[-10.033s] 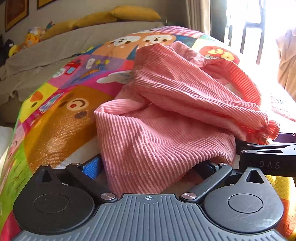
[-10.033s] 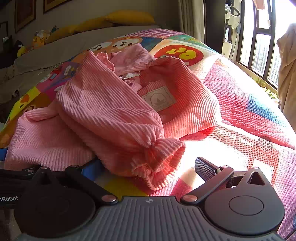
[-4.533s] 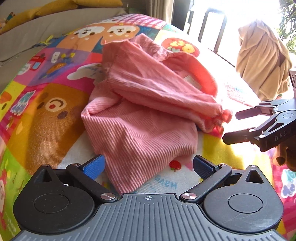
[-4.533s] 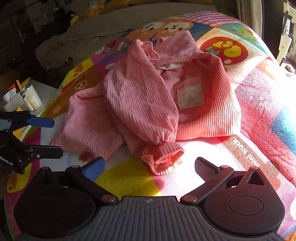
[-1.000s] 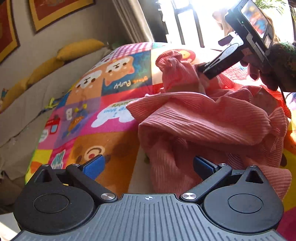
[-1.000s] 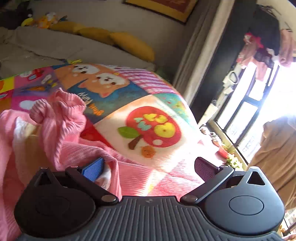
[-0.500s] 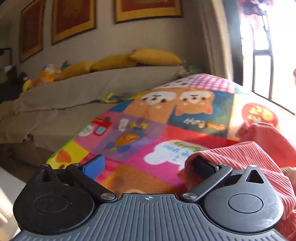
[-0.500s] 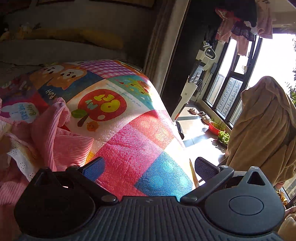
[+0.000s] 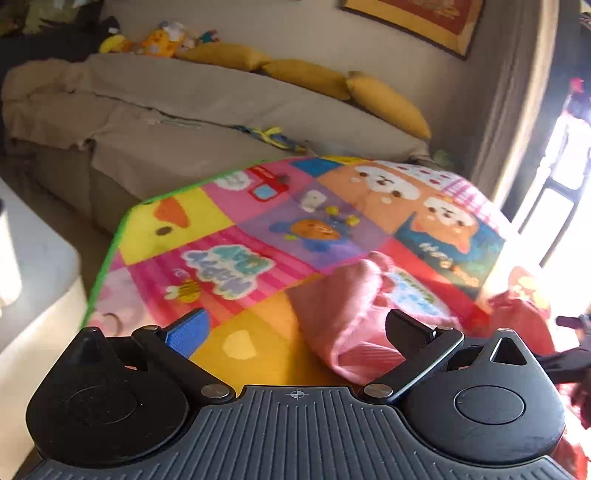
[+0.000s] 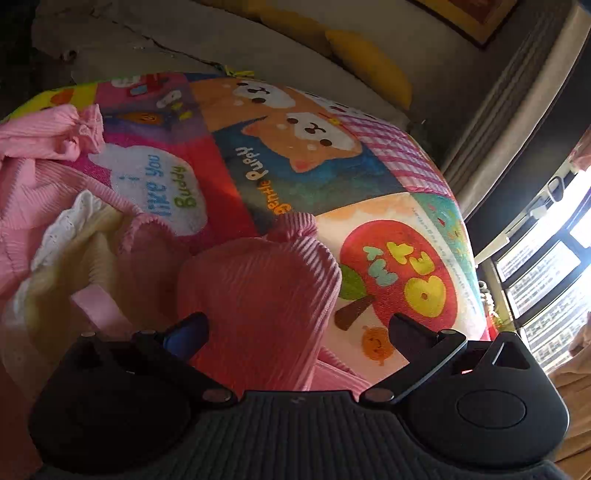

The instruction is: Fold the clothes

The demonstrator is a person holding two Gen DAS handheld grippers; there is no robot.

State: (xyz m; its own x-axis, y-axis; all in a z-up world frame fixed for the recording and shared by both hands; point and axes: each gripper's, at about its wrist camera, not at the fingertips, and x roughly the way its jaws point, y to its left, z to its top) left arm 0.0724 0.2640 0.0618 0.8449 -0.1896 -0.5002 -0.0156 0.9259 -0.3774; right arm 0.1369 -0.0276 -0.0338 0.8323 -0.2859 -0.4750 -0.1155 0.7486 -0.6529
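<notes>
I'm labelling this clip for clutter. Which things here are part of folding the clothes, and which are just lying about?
Part of the job:
pink ribbed garment
patchwork play mat it lies on
left tool, open
right tool, open

Just lying about:
yellow cushions
stuffed toys
grey sofa cover
framed picture

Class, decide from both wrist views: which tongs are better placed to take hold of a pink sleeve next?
Right. The right tongs stand open with a pink sleeve lying between their fingers. The left tongs, also open, have the other sleeve off toward one finger.
</notes>
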